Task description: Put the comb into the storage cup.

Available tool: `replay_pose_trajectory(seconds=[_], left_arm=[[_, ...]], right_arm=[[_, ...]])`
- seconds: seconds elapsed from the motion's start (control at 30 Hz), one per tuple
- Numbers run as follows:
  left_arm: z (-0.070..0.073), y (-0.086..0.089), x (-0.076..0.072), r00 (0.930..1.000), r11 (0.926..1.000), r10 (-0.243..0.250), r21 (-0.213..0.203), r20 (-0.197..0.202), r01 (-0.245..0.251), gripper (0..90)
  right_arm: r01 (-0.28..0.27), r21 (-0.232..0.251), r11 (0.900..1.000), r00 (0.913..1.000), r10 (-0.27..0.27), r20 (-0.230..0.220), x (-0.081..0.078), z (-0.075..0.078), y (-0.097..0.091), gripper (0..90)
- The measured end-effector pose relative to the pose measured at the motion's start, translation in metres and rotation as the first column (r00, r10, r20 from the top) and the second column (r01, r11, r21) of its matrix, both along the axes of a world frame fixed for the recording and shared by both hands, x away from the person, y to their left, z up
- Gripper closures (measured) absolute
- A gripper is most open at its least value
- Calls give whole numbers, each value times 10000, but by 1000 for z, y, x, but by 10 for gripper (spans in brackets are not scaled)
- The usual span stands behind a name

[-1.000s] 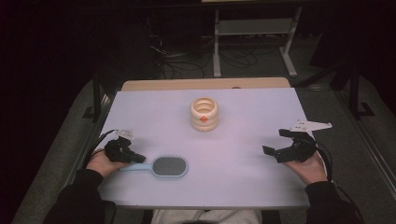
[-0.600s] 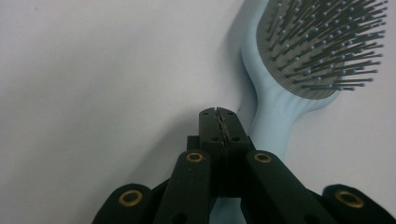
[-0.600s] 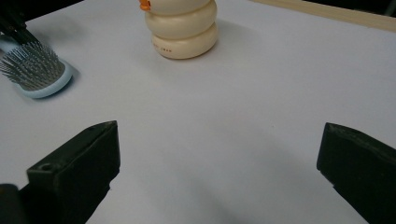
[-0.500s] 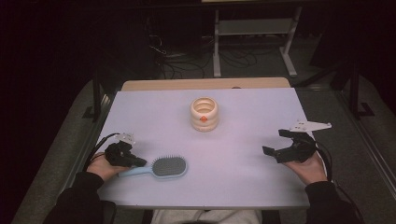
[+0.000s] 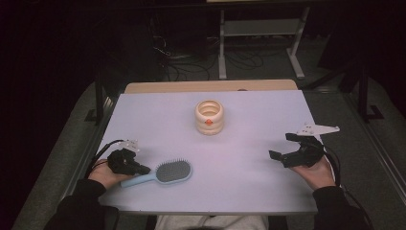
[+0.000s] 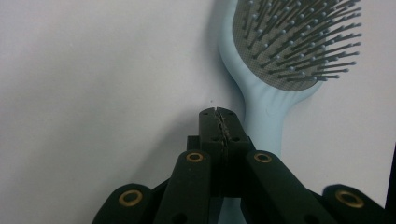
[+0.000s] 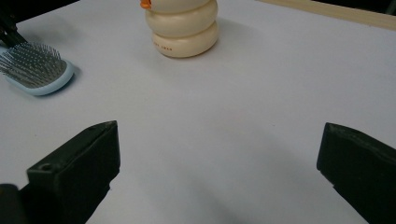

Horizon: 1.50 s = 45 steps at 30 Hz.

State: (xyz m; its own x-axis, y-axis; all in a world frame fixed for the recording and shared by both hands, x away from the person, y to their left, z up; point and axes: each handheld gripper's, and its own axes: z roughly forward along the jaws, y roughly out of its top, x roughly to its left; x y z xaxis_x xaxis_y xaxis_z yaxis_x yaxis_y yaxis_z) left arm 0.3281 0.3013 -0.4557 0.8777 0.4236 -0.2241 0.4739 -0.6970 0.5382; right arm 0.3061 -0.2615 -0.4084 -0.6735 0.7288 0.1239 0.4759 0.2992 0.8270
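Pressing my left claw (image 6: 219, 122) together above the pale-blue plastic hairbrush (image 5: 160, 173) handle, bristly oval head at one o'clock, right claw (image 5: 282, 146) spread wide.

A person's left gripper (image 5: 142, 169) rested on the handle of a pale blue hairbrush (image 5: 160, 173) near the table's (image 5: 249, 115) front left corner, while the right gripper (image 5: 283, 147) sat by the right edge, jaws apart.
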Motion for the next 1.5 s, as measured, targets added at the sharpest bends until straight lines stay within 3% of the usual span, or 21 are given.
replay_pose_trajectory(seconds=[0.17,0.33,0.53,0.77,1.03,1.33,1.5], left_arm=[[4,4,0,9994,9997,213,-161,271,-208,900],[10,11,0,9983,9976,420,-569,395,-397,849],[22,19,-1,9978,9923,331,-1210,581,-259,774],[32,19,-2,9972,9859,379,-1649,645,-268,583],[43,14,-3,9958,9827,507,-1816,762,-361,352],[50,4,-1,9942,9880,312,-1540,1031,-151,111],[55,-3,1,9924,9929,226,-1185,1211,-81,0]], right_arm=[[-14,17,10000,10000,14,-12,0,0,0,0],[-59,-3,10000,10000,59,-69,0,-1,0,0],[-70,5,10000,10000,70,-45,0,-1,1,0],[-77,4,10000,10000,77,-51,0,-1,1,0],[-107,23,9999,9999,107,-64,0,0,1,0],[-81,-111,9999,9999,80,-109,0,-1,2,0],[-89,-115,9999,9999,88,-101,0,-1,2,0]])
